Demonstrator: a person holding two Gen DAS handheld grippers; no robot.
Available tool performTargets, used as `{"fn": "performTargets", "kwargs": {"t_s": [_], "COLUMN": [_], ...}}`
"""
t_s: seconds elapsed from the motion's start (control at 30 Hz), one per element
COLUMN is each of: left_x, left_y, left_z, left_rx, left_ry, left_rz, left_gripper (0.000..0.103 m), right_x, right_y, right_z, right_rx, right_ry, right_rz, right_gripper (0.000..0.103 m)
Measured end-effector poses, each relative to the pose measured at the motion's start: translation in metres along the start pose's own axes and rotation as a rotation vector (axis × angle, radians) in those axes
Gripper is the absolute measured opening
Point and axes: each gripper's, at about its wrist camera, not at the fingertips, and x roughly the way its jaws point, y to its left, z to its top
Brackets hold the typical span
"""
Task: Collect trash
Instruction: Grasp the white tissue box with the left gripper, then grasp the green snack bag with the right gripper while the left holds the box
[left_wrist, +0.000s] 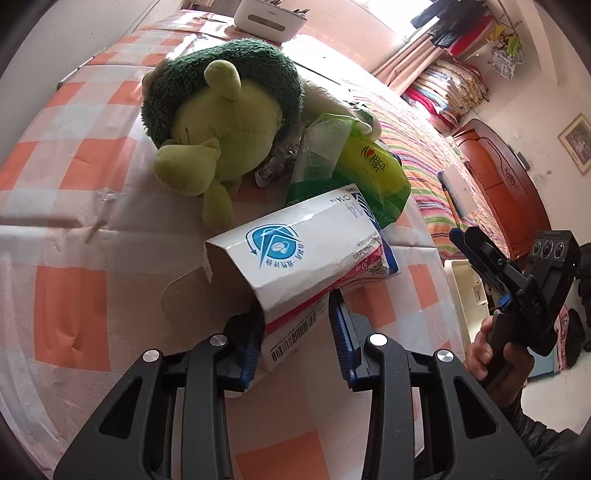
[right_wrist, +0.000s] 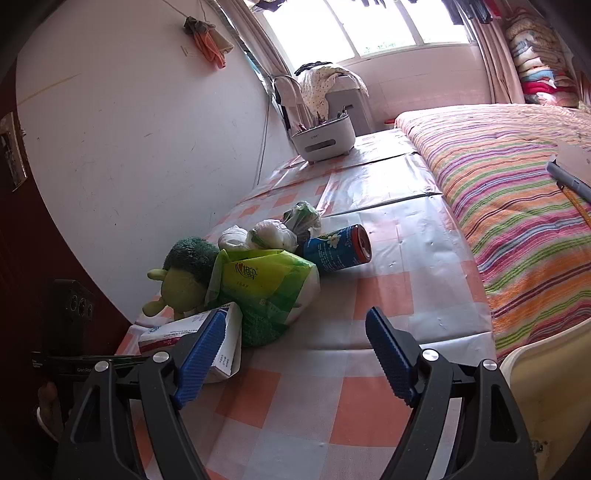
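Note:
A white medicine carton (left_wrist: 295, 251) with a blue logo and a barcode lies on the checked tablecloth (left_wrist: 74, 288). My left gripper (left_wrist: 297, 321) is shut on its near end, one blue pad on each side. Behind the carton lie a green tissue pack (left_wrist: 369, 166) and a crumpled silver wrapper (left_wrist: 277, 162). In the right wrist view the carton (right_wrist: 225, 339) sits beside the tissue pack (right_wrist: 266, 280), with a blue can (right_wrist: 336, 247) on its side and knotted plastic bags (right_wrist: 269, 232) beyond. My right gripper (right_wrist: 297, 314) hovers open over the cloth with nothing between its fingers.
A green plush toy (left_wrist: 221, 122) leans against the trash pile. A white utensil caddy (right_wrist: 325, 140) stands at the table's far end. The striped bed (right_wrist: 517, 203) borders the table on the right. A cream bin (left_wrist: 465, 291) stands off the table's edge near the right hand.

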Motion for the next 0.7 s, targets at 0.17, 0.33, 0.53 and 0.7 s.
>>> {"fn": "performTargets", "kwargs": {"t_s": [0.17,0.33,0.53,0.7], "left_x": [0.0,0.003,0.003,0.004], "left_y": [-0.005,-0.011,-0.021,-0.032], "left_z": [-0.003,-0.004,-0.009,-0.013], "left_rx": [0.024,0.04,0.066,0.088], "left_ry": [-0.004,-0.002,-0.012,-0.019], "left_rz": [0.024,0.03,0.045,0.058], "left_gripper": [0.024,0.018,0.015,0.013], "right_x": [0.032,0.065,0.086,0.091], "right_y": [0.001,-0.005,-0.012,-0.009], "right_z": [0.015,0.021,0.024,0.023], "right_rx": [0.028,0.072,0.121,0.106], "right_ry": [0.056,0.137,0.177,0.2], "right_rz": [-0.004,0.015,0.069,0.081], "right_gripper": [0.076,0.076,0.076,0.052]}}
